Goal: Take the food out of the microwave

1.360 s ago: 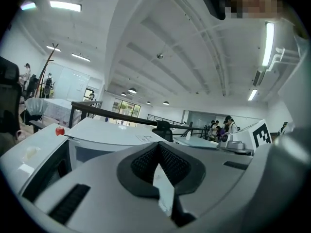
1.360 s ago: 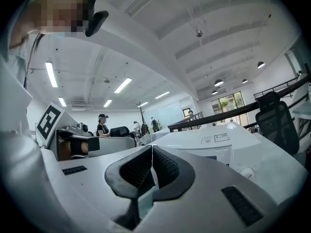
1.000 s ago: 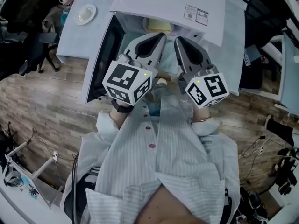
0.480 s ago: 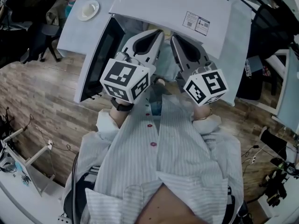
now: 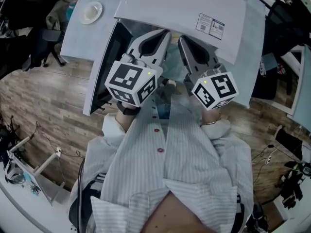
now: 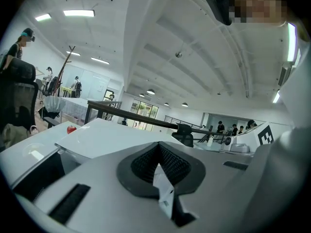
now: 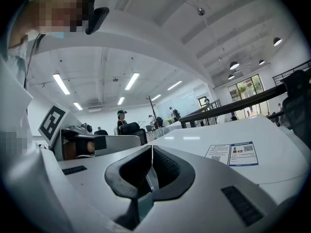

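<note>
The white microwave (image 5: 180,6) stands on a table with its dark-windowed door (image 5: 104,67) swung open to the left. Both grippers are held side by side in front of its mouth, their tips at the front edge of its top. My left gripper (image 5: 164,33) is shut with nothing between its jaws, and so is my right gripper (image 5: 182,39). In the left gripper view the shut left gripper (image 6: 158,147) points over the microwave's top (image 6: 112,140). In the right gripper view the shut right gripper (image 7: 151,149) looks across the same top. The inside is hidden and no food shows.
A white plate (image 5: 91,11) lies on the table left of the microwave, and a red apple (image 6: 71,129) shows there too. A label (image 5: 210,24) is stuck on the microwave's top. Wood floor lies in front; chairs and cables stand at the sides. People are far behind.
A yellowish thing seen inside the microwave a second ago is now hidden under its top. Both grippers' tips now stand at the top's front edge. Both stay shut.
</note>
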Motion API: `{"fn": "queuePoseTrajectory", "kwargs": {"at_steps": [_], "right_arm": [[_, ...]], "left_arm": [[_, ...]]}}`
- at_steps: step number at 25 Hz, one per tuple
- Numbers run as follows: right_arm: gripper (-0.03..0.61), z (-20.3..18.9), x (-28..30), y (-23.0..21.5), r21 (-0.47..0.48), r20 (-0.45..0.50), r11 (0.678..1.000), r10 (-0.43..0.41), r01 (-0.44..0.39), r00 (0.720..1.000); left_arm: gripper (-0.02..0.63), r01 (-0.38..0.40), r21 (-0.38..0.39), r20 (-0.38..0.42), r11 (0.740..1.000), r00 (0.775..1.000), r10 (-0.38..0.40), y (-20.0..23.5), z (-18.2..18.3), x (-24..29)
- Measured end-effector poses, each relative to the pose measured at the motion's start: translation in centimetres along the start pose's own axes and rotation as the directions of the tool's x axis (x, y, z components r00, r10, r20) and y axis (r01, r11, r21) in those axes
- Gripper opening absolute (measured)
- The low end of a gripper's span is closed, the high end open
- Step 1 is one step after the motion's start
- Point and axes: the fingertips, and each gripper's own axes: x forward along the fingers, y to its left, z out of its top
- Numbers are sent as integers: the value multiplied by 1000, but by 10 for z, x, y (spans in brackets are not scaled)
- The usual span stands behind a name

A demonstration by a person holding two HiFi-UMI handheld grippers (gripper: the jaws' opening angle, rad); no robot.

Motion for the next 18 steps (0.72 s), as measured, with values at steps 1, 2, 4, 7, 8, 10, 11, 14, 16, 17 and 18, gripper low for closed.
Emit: {"fn": "queuePoseTrajectory", "kwargs": {"at_steps": [1, 2, 4, 7, 8, 10, 11, 14, 16, 17, 18], "right_arm": [[34, -3, 1, 0, 2, -6, 1000, -4, 4, 1000], [34, -7, 3, 0, 6, -12, 1000, -8, 8, 1000], [34, -15, 7, 0, 22, -21, 1000, -14, 14, 1000], [34, -27, 12, -2, 42, -29, 999, -27, 29, 999], [34, -32, 14, -2, 52, -34, 998, -32, 34, 999], [34, -42, 16, -3, 75, -47, 996, -37, 41, 998], [34, -47, 17, -4, 84, -53, 995, -41, 45, 998], [34, -58, 21, -9, 98, -67, 993, -55, 61, 996], [34, -66, 25, -11, 111, -75, 991, -65, 73, 995], [34, -70, 26, -13, 117, -80, 990, -73, 82, 994], [34, -75, 27, -15, 123, -85, 988, -84, 94, 993]], "left_arm": [[8, 2, -7, -4, 1000, 1000, -2, 3, -3, 0], [8, 3, -13, -9, 1000, 1000, -3, 5, -6, 1], [8, 3, -27, -20, 1000, 1000, -4, 11, -13, 2], [8, 2, -46, -38, 999, 999, -4, 20, -25, 2], [8, 0, -53, -44, 999, 999, -2, 23, -30, 2], [8, -6, -70, -58, 998, 998, 2, 30, -40, 2], [8, -8, -79, -66, 997, 998, 3, 33, -45, 3], [8, -12, -98, -83, 995, 997, 4, 42, -59, 5], [8, -18, -106, -91, 994, 996, 8, 49, -67, 6], [8, -19, -111, -97, 994, 995, 8, 51, -72, 7], [8, -18, -116, -102, 993, 995, 6, 53, -77, 8]]}}
